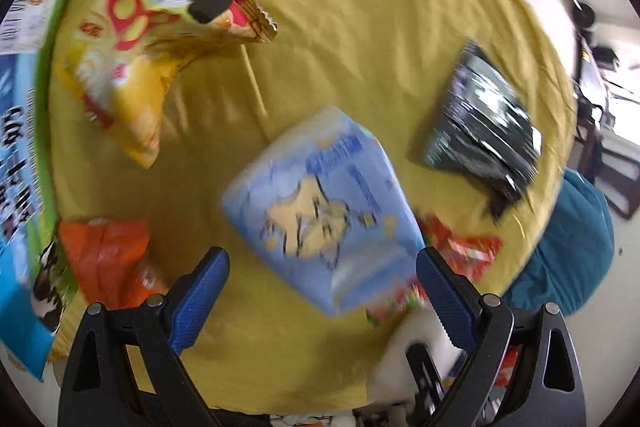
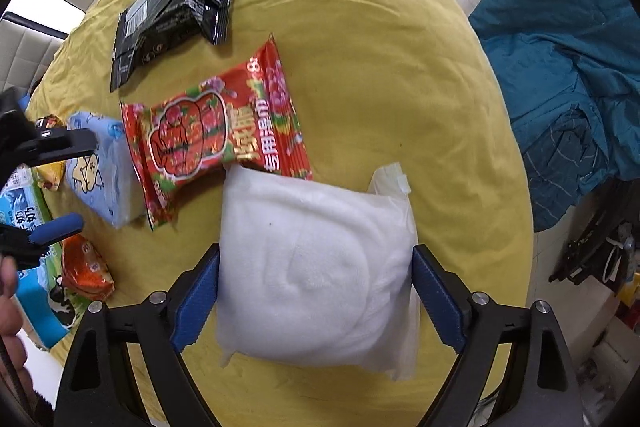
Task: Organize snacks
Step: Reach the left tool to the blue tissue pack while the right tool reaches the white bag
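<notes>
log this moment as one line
left gripper: open over blue pack | right gripper: around white pack, grip unclear

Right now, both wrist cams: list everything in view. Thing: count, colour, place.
white packet: 1, white, between the right gripper's fingers
red snack bag: 1, red, just beyond the white packet
tissue pack: 1, light blue, ahead of the left gripper
black pouch: 1, black, far side of the table
yellow panda bag: 1, yellow and red, beside the carton
orange packet: 1, orange, near the carton
milk carton: 1, blue and green, table edge
tablecloth: 1, yellow, covers the table
teal fabric: 1, teal, beyond the table
left gripper: 1, black with blue pads, open
right gripper: 1, black with blue pads, around the white packet
</notes>
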The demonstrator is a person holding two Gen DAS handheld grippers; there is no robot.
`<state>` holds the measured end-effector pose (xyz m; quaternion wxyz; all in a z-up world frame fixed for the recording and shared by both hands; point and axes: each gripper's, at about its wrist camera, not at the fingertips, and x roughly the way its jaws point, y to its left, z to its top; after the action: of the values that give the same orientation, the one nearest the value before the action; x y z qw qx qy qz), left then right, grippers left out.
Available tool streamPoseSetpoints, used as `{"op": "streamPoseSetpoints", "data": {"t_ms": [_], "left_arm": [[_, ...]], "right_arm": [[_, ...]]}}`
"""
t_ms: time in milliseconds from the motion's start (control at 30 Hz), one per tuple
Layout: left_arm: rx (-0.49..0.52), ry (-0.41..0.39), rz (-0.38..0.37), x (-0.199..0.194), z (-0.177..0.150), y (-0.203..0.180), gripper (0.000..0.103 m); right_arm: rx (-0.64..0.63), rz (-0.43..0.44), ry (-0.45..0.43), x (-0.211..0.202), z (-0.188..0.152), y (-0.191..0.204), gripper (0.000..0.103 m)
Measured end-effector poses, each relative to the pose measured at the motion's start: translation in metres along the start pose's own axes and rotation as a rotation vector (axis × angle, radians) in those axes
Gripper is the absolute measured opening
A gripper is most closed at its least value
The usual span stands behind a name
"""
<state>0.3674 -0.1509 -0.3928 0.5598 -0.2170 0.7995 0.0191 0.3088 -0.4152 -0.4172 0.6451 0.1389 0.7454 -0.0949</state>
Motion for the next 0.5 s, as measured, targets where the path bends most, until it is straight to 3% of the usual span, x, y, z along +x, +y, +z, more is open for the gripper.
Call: {"op": "streamPoseSetpoints", "data": {"t_ms": [100,233,433,500], "left_arm": [[-0.035,0.011,0.025,0.013,0.014,0.000,0.096],[-0.075,0.025,0.005,0.023,0.022,0.005,0.096],[-0.168,0.023,-0.141,0.016,0.020,0.017,0.096],[-0.168,0.016,-0.148,0.015,0.018,0.019,0.096]], "right_arm": [[0.007,-0.001,-0.006,-0.009,0.012,0.004,0.092],[0.017,-0.008,-0.016,-0.004,0.019,0.003,0.092],[-0.002,-0.031,-0.043,0.003,0.014,0.015,0.092],[-0.005,-0.035,-0.048,0.002,0.010,0.016,0.092]]}}
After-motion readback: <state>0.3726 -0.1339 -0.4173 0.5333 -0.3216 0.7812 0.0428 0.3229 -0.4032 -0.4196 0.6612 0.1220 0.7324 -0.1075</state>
